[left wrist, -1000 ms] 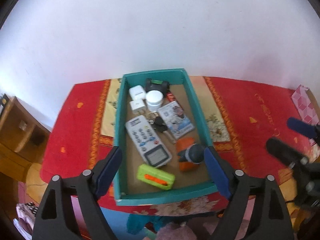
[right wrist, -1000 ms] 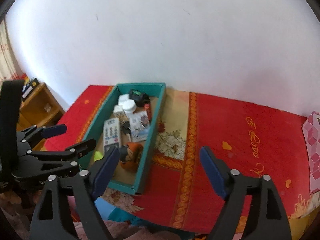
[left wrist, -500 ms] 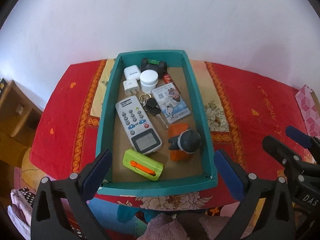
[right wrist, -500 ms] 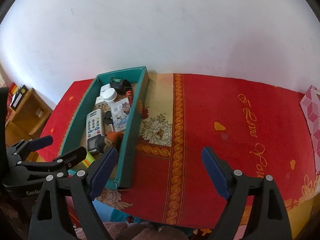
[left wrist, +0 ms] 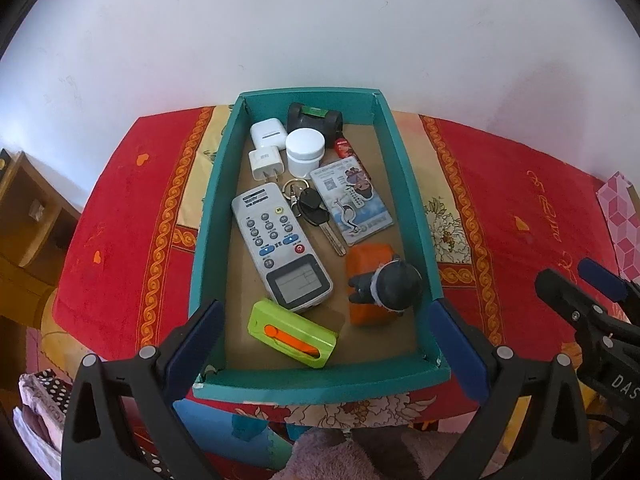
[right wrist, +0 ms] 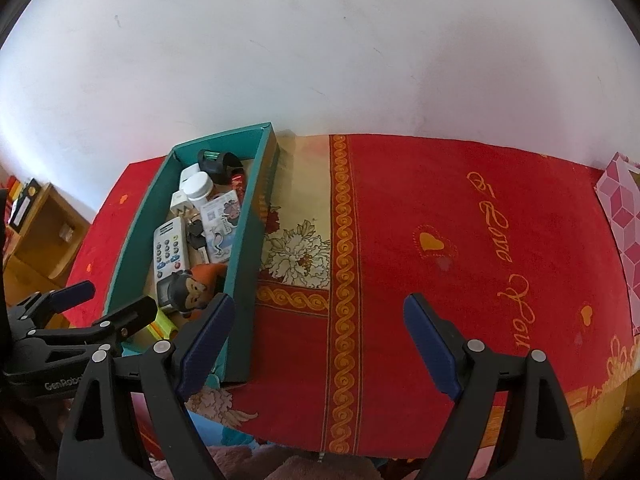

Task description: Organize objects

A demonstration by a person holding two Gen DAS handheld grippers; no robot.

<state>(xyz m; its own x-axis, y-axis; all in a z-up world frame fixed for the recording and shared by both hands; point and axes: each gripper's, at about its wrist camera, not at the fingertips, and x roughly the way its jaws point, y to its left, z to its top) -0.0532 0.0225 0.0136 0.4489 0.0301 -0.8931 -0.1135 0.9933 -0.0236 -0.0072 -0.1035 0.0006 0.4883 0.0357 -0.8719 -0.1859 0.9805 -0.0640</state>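
Hovering above the near end of the teal box [left wrist: 208, 216], the left gripper [left wrist: 324, 344] is holding its blue-padded fingers [left wrist: 196, 340] spread wide, one on either side of the box's near corners and gripping nothing. The box is sitting on a red patterned cloth [left wrist: 520, 200] that is covering the table, with its far end lying against the white wall [left wrist: 320, 20].

Inside the box, a white remote control [left wrist: 282, 248] is lying diagonally along the left half. A lime-green case with an orange slider [left wrist: 292, 333] is resting just beyond the remote's near end. An orange block [left wrist: 368, 256] is lying to the right, and a dark round-headed figurine [left wrist: 390, 286] is sitting on it. A black-headed key on a ring [left wrist: 314, 210] is lying between the remote and an illustrated card [left wrist: 352, 204]. At the far end, a white plug adapter [left wrist: 266, 164], a white earbud case [left wrist: 267, 132], a white round jar [left wrist: 305, 150], a black and green device [left wrist: 316, 119] and a small red item [left wrist: 343, 147] are crowding together.

The right gripper [right wrist: 320, 340] is hanging over the cloth to the right of the box, its fingers [right wrist: 430, 344] likewise spread apart and empty. In the right wrist view, the left finger is overlapping the box's near right corner. A wooden shelf [left wrist: 24, 216] is standing at the left.
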